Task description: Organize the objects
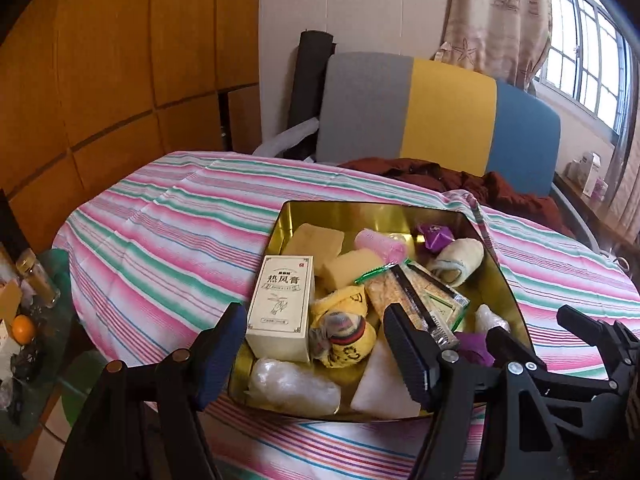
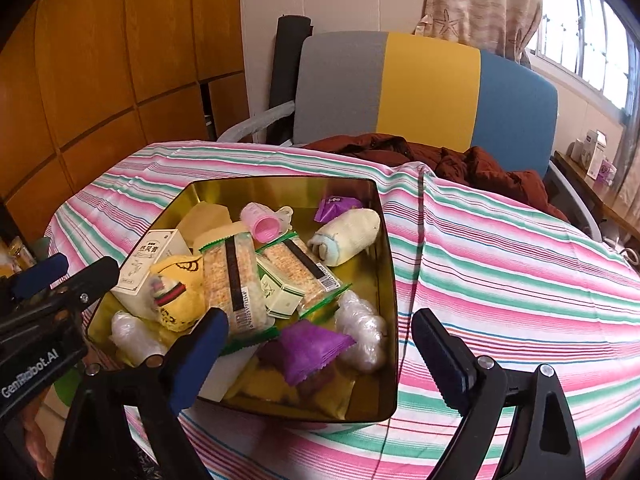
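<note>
Both claws, left point(image 1: 316, 354) & right point(image 2: 320, 354), agape, empty, just above gold tin point(image 2: 384, 280) w/ snacks.

Daylight enters from the barred glass window point(image 1: 592, 52) at upper right, slightly overexposed. The gold metal tin point(image 2: 384, 264) glints inside. Fisheye curvature bends edges; corners darken to black.
</note>
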Available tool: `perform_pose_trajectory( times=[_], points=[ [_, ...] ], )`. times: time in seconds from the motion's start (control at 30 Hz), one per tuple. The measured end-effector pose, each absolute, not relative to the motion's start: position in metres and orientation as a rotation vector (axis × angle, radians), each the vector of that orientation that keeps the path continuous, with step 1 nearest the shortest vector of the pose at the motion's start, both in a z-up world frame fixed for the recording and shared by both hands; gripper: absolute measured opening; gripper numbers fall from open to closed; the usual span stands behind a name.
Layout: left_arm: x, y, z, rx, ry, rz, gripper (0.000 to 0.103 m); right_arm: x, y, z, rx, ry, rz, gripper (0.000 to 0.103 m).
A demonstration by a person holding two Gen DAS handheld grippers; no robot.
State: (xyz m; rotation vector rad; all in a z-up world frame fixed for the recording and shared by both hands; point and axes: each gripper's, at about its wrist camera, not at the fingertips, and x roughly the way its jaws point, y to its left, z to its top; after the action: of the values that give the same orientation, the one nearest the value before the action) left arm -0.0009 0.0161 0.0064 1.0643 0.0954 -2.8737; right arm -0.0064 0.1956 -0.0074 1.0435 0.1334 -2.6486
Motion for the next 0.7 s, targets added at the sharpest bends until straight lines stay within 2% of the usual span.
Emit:
perform_pose_trajectory(
  times=[0.07, 0.13, 0.63, 0.7],
  points=[
    [0.0000, 0.0149, 0.0062, 1.079, 0.115, -2.883, 0.060, -0.0044, 0.1962, -0.0069, 1.041, 0.132, -2.650, 0.094],
    [-0.0003, 0.0146, 0.0057, 1.097, 0.127, -2.890, 0.056, -0.0027, 0.1965, -0.0064, 1.041, 0.133, -2.651, 0.094],
    [0.0027, 0.0145, 0.0035, 1.129, 0.152, -2.907, 0.055, 0.0021, 0.1950, -0.0047, 1.037, 0.156, -2.658, 0.095],
    [0.0033, 0.0151, 0.0047, 1.105, 0.127, -2.909, 0.050, 0.0014, 0.1948, -0.0054, 1.042, 0.157, -2.657, 0.095]
  ],
)
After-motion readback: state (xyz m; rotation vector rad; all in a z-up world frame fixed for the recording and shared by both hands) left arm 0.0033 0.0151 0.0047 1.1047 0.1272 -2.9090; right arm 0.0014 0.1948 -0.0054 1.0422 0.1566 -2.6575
